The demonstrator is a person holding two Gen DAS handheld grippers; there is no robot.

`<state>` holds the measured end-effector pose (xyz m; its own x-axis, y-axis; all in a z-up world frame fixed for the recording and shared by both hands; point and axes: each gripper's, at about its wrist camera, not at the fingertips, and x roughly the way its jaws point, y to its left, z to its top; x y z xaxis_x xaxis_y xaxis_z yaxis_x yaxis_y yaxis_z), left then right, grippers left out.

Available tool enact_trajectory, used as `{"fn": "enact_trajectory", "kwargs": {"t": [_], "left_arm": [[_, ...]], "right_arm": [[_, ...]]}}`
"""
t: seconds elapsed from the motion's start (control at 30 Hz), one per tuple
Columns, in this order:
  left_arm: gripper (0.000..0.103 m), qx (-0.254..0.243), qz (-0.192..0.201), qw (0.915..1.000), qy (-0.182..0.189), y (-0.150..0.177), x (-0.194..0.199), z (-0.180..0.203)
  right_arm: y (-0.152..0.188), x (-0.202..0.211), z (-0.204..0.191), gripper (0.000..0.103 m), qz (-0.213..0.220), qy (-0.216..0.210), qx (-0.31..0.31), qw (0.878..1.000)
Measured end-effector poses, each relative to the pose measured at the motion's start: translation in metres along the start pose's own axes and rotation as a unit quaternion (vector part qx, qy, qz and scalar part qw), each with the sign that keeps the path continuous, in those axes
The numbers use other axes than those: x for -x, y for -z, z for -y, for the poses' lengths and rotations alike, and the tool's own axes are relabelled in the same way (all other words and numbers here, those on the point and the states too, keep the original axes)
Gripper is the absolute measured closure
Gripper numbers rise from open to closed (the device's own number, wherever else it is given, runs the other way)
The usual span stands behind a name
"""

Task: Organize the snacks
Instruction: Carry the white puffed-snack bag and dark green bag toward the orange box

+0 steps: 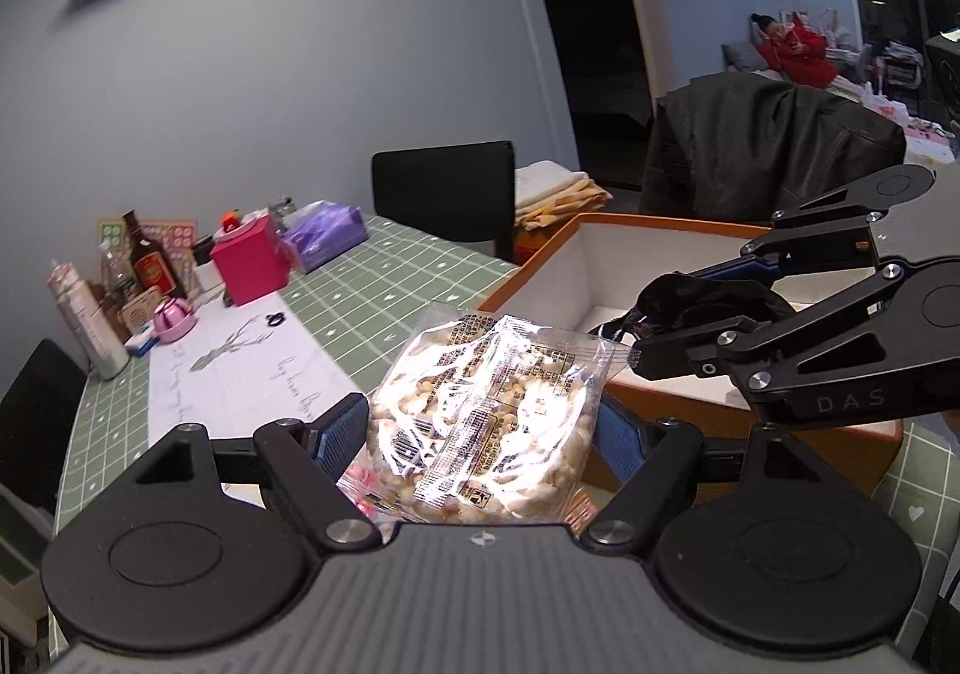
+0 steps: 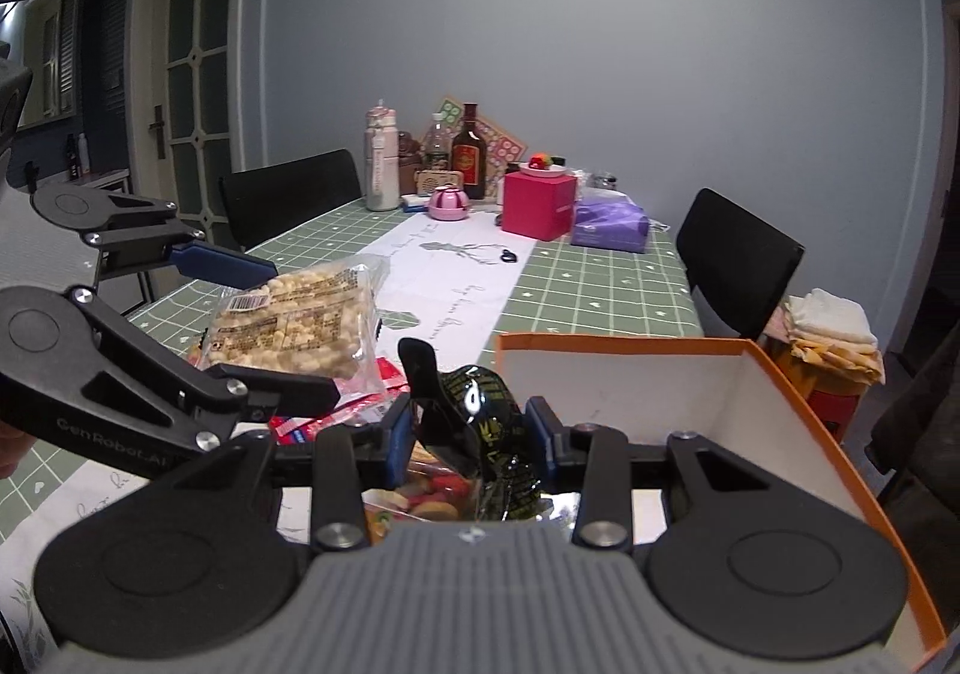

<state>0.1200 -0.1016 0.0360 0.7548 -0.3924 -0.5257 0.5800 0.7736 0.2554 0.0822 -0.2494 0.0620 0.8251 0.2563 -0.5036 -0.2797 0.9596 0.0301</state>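
Left gripper (image 1: 483, 428) grasps clear puffed-snack bag (image 1: 480, 422) just beside orange box (image 1: 540, 260); right gripper (image 2: 474, 434) clamps black snack packet (image 2: 480, 404) at box's near edge.

**Colours in front of me**

My left gripper (image 1: 480, 428) is black with blue pads and carries a clear packet (image 1: 486, 422) of pale puffed pieces. My right gripper (image 2: 471, 434) clasps a black wrapper (image 2: 486, 410) with yellow print. The box (image 2: 798, 392) is orange outside, white inside. The tabletop (image 2: 600, 290) is green with white grid lines.
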Motion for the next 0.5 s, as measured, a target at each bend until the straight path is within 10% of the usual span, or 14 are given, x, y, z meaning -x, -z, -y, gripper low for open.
{"fn": "enact_trajectory", "kwargs": {"t": [0.5], "left_arm": [[0.011,-0.075,-0.007,0.9963,0.040,-0.036,-0.042,0.051]], "right_arm": [[0.006,0.004,0.075,0.065,-0.031,0.038,-0.049,0.998]]}}
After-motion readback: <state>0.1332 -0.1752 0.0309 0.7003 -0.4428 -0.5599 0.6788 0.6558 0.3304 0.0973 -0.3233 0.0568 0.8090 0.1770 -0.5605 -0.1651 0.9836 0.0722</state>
